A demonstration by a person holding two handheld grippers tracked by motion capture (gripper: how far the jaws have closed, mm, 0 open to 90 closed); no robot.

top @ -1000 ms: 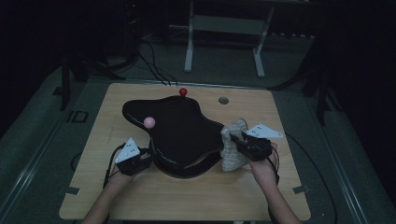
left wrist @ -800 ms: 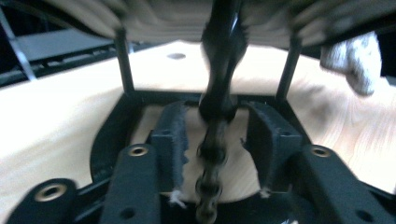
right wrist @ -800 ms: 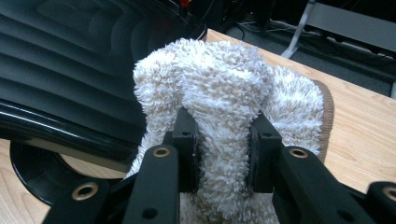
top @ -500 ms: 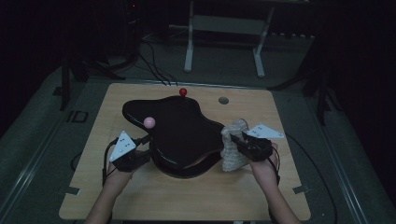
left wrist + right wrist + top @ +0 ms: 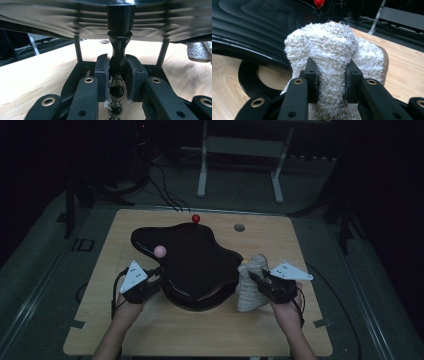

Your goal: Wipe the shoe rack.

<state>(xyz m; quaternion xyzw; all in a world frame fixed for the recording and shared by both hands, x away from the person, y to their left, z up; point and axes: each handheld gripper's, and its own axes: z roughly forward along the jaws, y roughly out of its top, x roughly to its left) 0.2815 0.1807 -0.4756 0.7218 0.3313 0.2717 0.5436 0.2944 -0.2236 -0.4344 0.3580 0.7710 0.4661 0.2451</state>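
The left tongs (image 5: 117, 82) have just been closing and now clamp a turned black post (image 5: 118, 53) under the glossy black tray (image 5: 192, 262). The right tongs (image 5: 331, 81) pinch a fluffy white cloth (image 5: 329, 55) bunched just beside that tray on the surface (image 5: 200, 335).

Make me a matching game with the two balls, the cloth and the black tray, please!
Things:
1. red ball
2. pink ball
3. cloth
4. tray post

Places:
A. between the left gripper's jaws
B. at the tray's far edge
C. pinched by the right gripper
D. at the tray's left side

Pairs: 1-B, 2-D, 3-C, 4-A
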